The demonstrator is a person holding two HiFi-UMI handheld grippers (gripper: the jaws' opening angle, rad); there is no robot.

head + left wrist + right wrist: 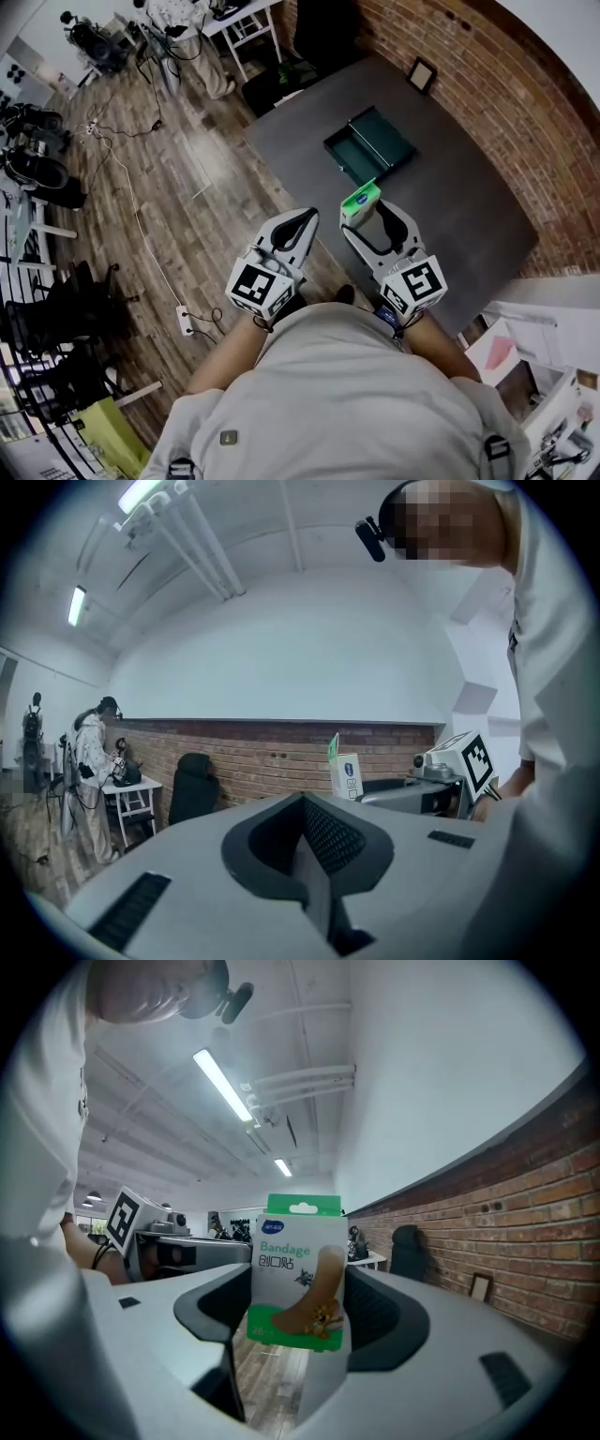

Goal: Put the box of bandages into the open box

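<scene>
Surface: grey desk (469,197), maybe a mat, carrying open box (370,145).
Right gripper (298,1321): fingers clamp bandage box (295,1274), held up well short of it.
Left gripper (314,874): fingers closed, empty.
Risk: a high release could miss.

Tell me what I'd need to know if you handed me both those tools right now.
Right gripper: shut on the bandage box, held upright in the air.
Left gripper: shut, empty.
Open box: on the grey mat on the floor ahead.
Done: the bandage box is picked up.
Left: carry it over the open box, lower it in, release.
</scene>
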